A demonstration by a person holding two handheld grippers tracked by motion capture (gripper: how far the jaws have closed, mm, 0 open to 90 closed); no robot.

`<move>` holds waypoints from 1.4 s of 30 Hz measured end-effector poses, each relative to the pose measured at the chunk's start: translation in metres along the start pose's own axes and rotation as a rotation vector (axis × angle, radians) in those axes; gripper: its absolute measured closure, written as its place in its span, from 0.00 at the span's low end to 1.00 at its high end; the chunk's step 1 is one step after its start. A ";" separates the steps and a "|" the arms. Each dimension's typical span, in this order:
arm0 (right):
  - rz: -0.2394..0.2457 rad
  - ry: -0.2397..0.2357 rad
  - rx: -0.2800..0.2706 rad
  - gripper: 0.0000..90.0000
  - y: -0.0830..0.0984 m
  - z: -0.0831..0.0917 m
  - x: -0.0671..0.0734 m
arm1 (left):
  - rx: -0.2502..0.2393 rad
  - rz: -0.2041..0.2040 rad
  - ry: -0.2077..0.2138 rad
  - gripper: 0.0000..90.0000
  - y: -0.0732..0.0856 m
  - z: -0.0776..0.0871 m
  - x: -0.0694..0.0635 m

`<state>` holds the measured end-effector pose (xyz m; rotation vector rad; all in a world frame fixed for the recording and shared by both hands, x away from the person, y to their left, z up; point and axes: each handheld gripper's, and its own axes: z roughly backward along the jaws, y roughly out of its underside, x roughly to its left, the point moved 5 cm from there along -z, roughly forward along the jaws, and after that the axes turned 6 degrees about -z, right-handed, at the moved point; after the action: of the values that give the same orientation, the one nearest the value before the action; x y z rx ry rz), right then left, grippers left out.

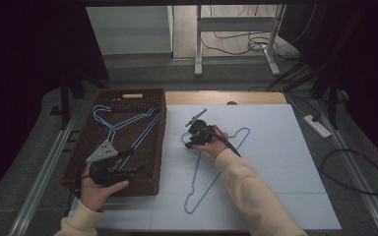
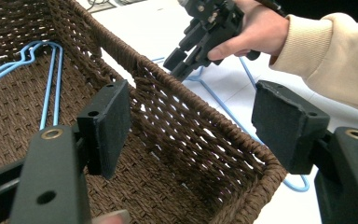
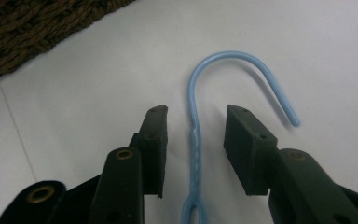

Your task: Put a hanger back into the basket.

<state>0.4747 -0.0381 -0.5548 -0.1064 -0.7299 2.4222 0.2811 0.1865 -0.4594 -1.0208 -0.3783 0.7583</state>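
Blue wire hanger lies flat on the white bench, just right of the brown wicker basket. Right tongs sit low over its hook end; in the right gripper view the twisted neck runs between the two pads, jaws partly open, neither pad touching the wire. Left tongs hover at the basket's near end, jaws wide apart and empty, straddling the woven rim. More blue hangers lie inside the basket.
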 end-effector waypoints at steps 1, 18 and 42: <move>0.008 0.002 0.006 0.68 -0.001 -0.002 0.000 | 0.000 0.000 0.001 0.32 0.000 0.000 0.000; 0.039 0.053 0.038 0.97 -0.008 -0.004 0.005 | -0.003 -0.002 -0.002 0.32 0.000 0.000 -0.001; 0.002 0.069 -0.331 0.97 0.005 0.097 0.013 | 0.016 -0.028 0.051 0.32 -0.009 -0.010 -0.020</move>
<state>0.4384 -0.0810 -0.4742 -0.3205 -1.0926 2.2674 0.2772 0.1632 -0.4548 -1.0163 -0.3419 0.7083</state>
